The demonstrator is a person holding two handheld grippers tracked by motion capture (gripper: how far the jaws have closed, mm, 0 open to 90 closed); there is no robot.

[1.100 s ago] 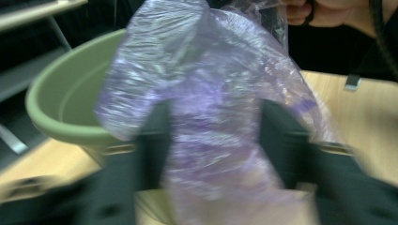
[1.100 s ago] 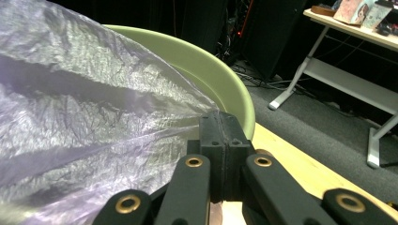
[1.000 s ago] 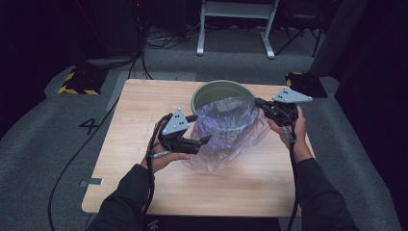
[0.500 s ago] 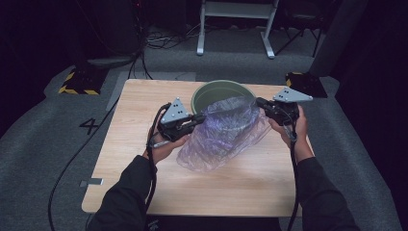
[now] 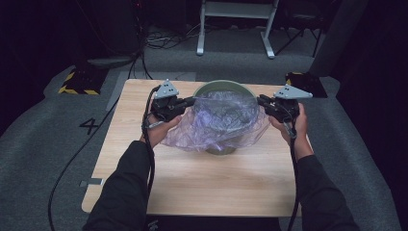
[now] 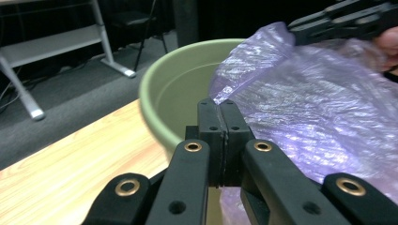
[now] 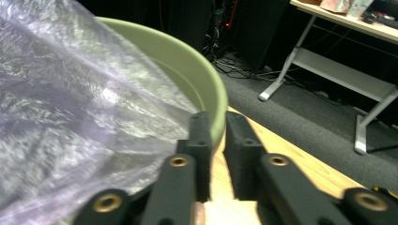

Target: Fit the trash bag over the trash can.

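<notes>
A thin, crinkled, translucent purple plastic bag (image 5: 219, 120) is being stretched over the rim of a green bucket (image 5: 224, 85) at the far middle of the worktop (image 5: 192, 178). The left tongs (image 6: 219, 104) pinch its edge, pressed together; the right tongs (image 7: 213, 123) stand slightly spread beside the film. Next, the mouth probably needs pulling down around the rim.

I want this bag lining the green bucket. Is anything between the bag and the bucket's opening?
Nothing visible. The purple plastic bag is stretched between the left gripper and the right gripper, draped over the near rim of the green bucket. The bucket's inside looks bare where it shows, though the bag hides part of it.
</notes>
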